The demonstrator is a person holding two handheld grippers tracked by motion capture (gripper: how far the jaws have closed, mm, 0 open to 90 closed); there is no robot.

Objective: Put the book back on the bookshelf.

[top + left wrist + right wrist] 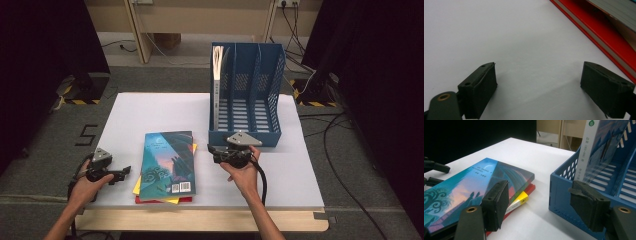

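In the high view, a stack of books lies flat on the white table (150,107), with the teal book (167,162) on top and its long axis running away from the person. The blue file rack (246,95) stands behind and to the right of the stack, and one white book (217,75) already stands upright in its leftmost slot. The right gripper (212,150) hovers just beside the stack's far right corner, pointing toward it. The left gripper (126,172) rests just beside the stack's left edge.

In the left gripper view, the jaws stand open with only bare table between them. The red book (614,42) at the bottom of the stack lies ahead and to the right.

In the right gripper view, the jaws are wide open and hold nothing. The teal book's corner lies ahead on the left, and the rack's front wall is on the right. I judge the right gripper is better placed to lift the teal book toward the rack.
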